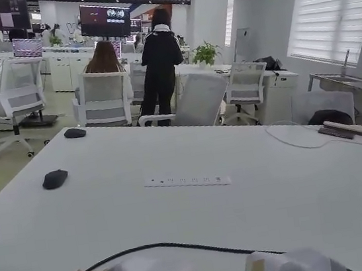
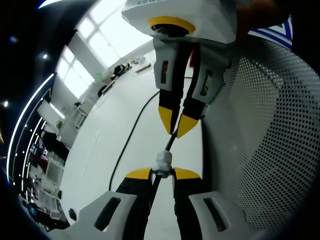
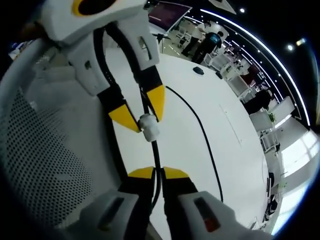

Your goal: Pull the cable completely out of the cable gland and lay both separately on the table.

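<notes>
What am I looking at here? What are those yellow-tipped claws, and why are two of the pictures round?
There is no robot here: a person holds a two-jaw gripper in each hand. The wide picture comes from a camera on the person's head, looking over a white table with a black mouse, a second mouse, a power strip and a black cable. The round pictures come from fisheye cameras riding on the grippers. The left gripper is shut on a small white cable gland. The right gripper is shut on the cable, close beside the gland.
</notes>
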`<act>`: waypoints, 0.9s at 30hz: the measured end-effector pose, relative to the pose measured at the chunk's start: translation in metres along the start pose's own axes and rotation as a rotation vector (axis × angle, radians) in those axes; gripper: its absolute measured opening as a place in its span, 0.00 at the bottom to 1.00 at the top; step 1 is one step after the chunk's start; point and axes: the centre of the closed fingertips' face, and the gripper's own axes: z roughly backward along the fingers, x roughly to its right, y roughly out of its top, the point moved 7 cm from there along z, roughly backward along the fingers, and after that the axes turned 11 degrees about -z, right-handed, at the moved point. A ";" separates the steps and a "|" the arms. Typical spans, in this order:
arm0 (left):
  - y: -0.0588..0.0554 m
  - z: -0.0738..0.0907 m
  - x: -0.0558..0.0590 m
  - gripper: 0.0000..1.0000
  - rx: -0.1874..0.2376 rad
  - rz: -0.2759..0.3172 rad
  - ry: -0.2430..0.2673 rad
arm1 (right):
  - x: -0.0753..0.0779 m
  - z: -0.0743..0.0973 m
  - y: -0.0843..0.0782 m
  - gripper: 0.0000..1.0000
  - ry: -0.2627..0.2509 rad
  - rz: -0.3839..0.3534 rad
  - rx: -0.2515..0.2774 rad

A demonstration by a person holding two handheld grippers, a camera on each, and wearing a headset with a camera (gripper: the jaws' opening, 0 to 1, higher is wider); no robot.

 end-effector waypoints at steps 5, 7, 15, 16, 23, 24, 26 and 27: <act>-0.001 0.001 -0.001 0.17 -0.004 0.005 0.003 | 0.002 -0.001 -0.003 0.04 -0.010 -0.008 -0.026; -0.002 0.001 -0.001 0.17 -0.003 0.010 0.004 | 0.003 -0.001 -0.006 0.04 -0.019 -0.017 -0.042; 0.008 0.011 -0.009 0.17 0.001 0.001 -0.006 | 0.003 0.002 0.005 0.17 0.039 -0.039 -0.015; 0.009 0.014 -0.011 0.17 0.001 -0.006 0.001 | 0.002 0.007 0.012 0.16 0.047 -0.073 0.013; 0.021 0.044 -0.034 0.17 0.005 -0.011 0.050 | 0.015 0.036 0.053 0.10 0.005 -0.012 0.121; 0.025 0.051 -0.039 0.17 0.004 -0.014 0.059 | 0.017 0.041 0.058 0.12 -0.004 -0.006 0.136; 0.028 0.057 -0.045 0.17 0.007 -0.006 0.072 | 0.018 0.048 0.066 0.13 -0.005 0.002 0.168; 0.028 0.060 -0.047 0.17 0.003 -0.008 0.078 | 0.019 0.052 0.069 0.12 -0.005 0.005 0.182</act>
